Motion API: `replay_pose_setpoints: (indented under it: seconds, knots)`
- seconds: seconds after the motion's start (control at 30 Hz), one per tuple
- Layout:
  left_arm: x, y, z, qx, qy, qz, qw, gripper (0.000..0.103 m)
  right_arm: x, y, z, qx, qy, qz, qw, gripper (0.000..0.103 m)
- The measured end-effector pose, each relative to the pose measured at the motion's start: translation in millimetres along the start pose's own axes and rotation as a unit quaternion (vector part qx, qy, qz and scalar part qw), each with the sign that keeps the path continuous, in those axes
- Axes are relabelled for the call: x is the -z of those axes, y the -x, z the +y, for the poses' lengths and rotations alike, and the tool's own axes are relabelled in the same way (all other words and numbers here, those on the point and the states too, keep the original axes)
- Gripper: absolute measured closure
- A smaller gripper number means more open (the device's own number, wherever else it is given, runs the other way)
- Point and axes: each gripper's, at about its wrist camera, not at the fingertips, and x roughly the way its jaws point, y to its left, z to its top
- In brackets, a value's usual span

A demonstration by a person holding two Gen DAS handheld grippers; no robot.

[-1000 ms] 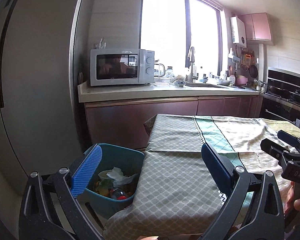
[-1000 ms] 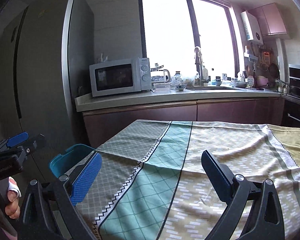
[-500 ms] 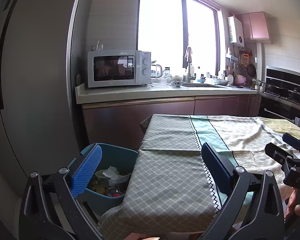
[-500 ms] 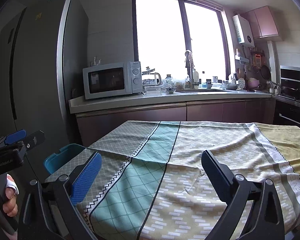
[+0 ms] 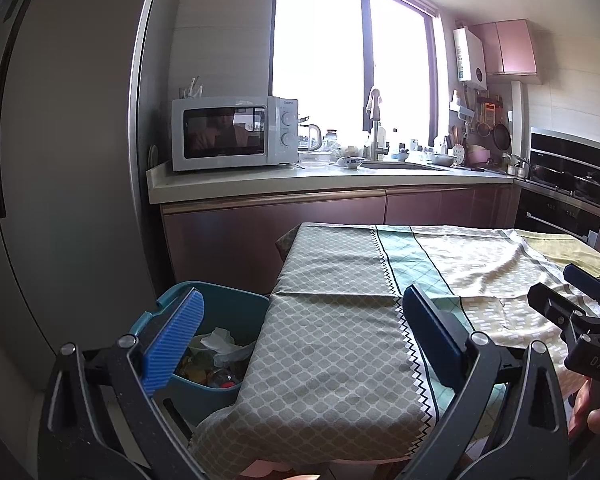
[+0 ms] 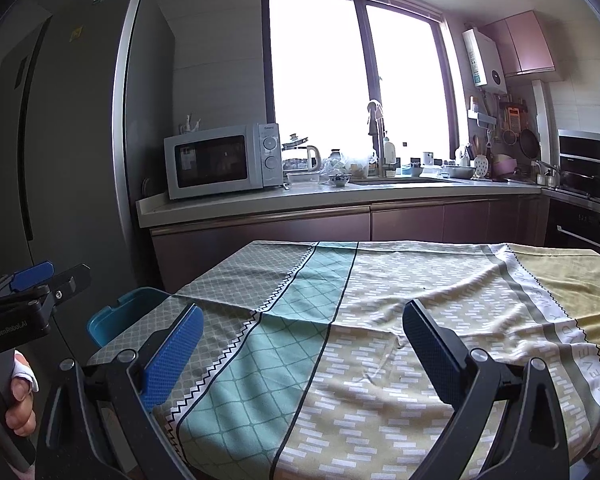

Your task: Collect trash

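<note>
A teal trash bin [image 5: 228, 308] stands on the floor at the table's left end and holds crumpled white paper [image 5: 224, 344] and other scraps. Its rim also shows in the right wrist view [image 6: 120, 316]. My left gripper [image 5: 304, 344] is open and empty, held above the table's near left corner beside the bin. My right gripper [image 6: 304, 348] is open and empty above the table's near edge. Each gripper shows at the edge of the other's view. No trash shows on the tablecloth [image 6: 380, 320].
A patterned cloth covers the table [image 5: 340, 320]. A tall grey fridge [image 5: 60, 160] stands on the left. A counter [image 5: 300, 180] with a microwave [image 5: 228, 132], sink and dishes runs along the back under the window. An oven [image 5: 568, 184] is at the right.
Both grippers have drawn back and risen a little from the table, so the cloth and bin look smaller and lower. Both stay open and empty.
</note>
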Motion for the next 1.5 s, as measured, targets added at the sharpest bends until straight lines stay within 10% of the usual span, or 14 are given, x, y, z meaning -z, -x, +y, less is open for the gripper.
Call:
replay_pose_setpoints:
  seconds: [1.5]
  knots:
    - [5.3, -5.9, -13.4, 0.004, -0.001, 0.007, 1.0000, 0.005, -0.5, 4.8, -12.7, 0.014, -0.011, -0.006, 1.000, 0.007]
